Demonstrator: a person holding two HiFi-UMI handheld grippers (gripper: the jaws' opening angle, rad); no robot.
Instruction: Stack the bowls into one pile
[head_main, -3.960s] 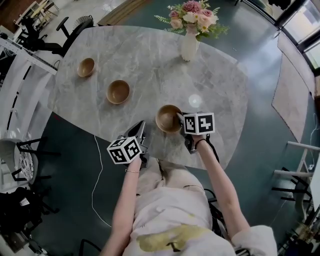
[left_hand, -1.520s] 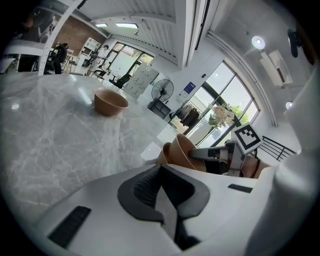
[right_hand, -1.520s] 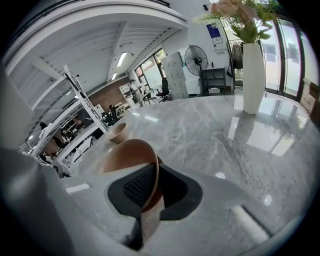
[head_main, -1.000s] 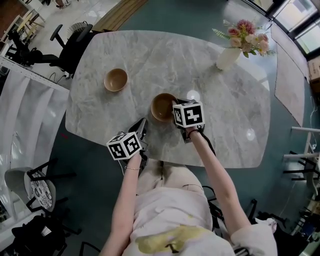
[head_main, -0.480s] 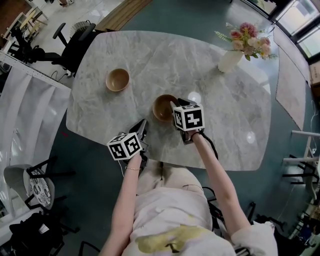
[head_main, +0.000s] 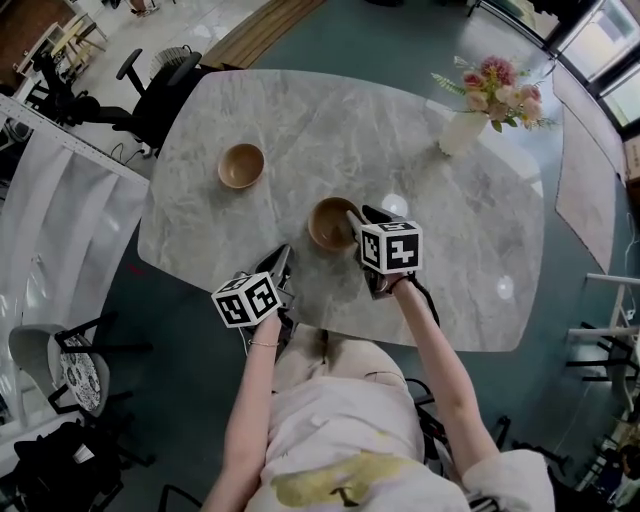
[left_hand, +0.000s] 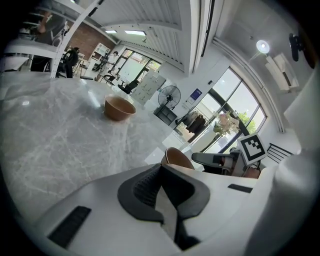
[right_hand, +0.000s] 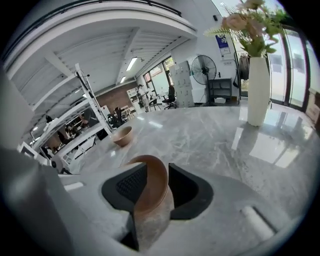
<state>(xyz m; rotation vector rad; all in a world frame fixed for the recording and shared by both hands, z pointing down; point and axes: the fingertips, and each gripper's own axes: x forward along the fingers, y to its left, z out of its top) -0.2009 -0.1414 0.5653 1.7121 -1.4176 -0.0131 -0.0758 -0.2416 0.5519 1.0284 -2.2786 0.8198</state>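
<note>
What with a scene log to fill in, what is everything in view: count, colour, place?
Table: one, grey marble, centre.
Bowls: two seen, brown; near bowl at the right gripper, far bowl towards the table's left.
Vase: one, white, far right of the table, holding pink flowers.
Office chair: one, black, beyond the table's far left corner.
Left gripper: one, white, fingers apart, nothing between them, at the near table edge.
Right gripper: one, white, fingers just opened, the near bowl's rim between them.
</note>
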